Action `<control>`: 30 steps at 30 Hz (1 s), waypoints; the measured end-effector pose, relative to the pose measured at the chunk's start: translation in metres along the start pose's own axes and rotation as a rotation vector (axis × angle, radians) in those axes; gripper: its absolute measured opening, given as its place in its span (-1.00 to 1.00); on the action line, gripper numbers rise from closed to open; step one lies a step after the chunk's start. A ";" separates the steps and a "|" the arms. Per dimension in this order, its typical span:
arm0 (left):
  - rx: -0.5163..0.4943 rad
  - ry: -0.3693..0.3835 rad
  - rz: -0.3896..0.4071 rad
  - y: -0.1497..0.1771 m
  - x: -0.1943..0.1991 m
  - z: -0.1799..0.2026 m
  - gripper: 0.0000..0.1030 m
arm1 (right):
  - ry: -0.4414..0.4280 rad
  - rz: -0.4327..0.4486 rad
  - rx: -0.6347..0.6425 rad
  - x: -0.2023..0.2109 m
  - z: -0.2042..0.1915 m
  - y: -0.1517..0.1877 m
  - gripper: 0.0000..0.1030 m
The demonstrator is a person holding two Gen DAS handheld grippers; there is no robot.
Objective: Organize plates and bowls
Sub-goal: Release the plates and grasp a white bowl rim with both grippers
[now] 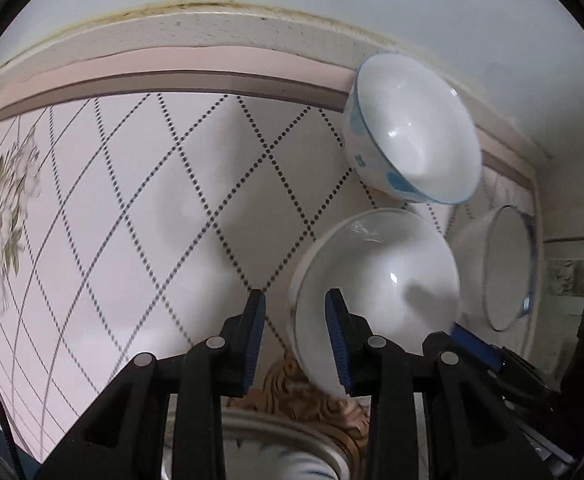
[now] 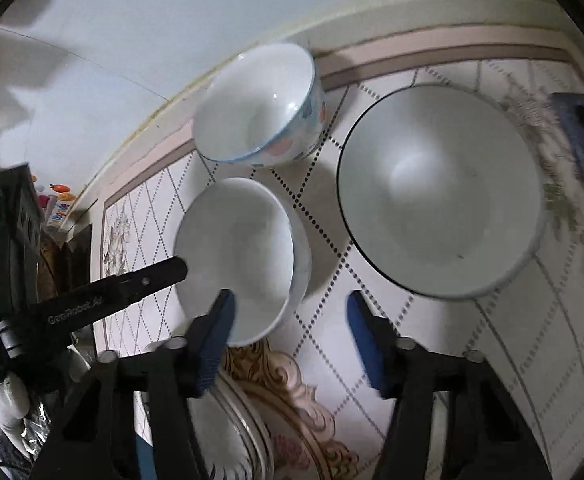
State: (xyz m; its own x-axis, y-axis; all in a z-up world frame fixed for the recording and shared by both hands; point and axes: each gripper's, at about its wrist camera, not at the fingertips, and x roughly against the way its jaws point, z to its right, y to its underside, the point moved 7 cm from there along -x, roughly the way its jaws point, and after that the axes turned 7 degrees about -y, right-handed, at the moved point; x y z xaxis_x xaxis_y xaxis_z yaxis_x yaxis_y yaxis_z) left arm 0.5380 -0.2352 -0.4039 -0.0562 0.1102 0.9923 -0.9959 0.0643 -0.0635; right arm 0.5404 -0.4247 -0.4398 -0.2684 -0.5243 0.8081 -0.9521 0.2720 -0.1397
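White glazed bowls, three in number, stand on the patterned bench cover (image 2: pixel 431 344). Blue-flowered bowl (image 2: pixel 258 106) sits at the back edge by the wall; plain white bowl (image 2: pixel 240 256) just in front of it; large dark-rimmed bowl (image 2: pixel 439 188) beside both, apart. Left gripper (image 1: pixel 295 344): jaws released, straddling the plain white bowl's rim without clamping. Right gripper (image 2: pixel 290 340): jaws released, empty, above the bench's front edge near a plate (image 2: pixel 228 432).
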 end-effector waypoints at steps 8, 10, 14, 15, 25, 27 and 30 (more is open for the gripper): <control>-0.049 -0.039 0.054 0.012 0.004 0.012 -0.71 | 0.013 0.000 0.028 -0.017 0.000 0.000 -0.66; -0.056 -0.043 0.069 0.017 0.010 0.019 -0.71 | 0.012 0.000 0.035 -0.014 -0.001 0.003 -0.66; -0.096 -0.044 0.081 0.045 0.028 0.033 -0.71 | 0.008 0.008 0.063 0.003 -0.005 0.015 -0.66; -0.102 -0.038 0.084 0.053 0.033 0.036 -0.71 | 0.006 0.007 0.072 0.009 -0.005 0.021 -0.66; -0.183 0.033 0.102 0.130 0.067 0.078 -0.71 | 0.019 0.024 0.064 0.075 0.017 0.087 -0.66; -0.202 0.043 0.097 0.147 0.067 0.081 -0.71 | 0.033 0.025 0.051 0.087 0.027 0.102 -0.66; -0.220 0.046 0.080 0.156 0.058 0.096 -0.71 | 0.038 0.019 0.022 0.096 0.043 0.121 -0.66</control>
State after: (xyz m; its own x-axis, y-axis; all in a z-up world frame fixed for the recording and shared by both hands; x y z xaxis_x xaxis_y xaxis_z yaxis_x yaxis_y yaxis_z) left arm 0.3725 -0.3137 -0.3458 -0.1257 0.1685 0.9777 -0.9487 0.2679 -0.1681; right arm 0.3933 -0.4770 -0.4041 -0.2808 -0.4884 0.8262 -0.9500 0.2638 -0.1670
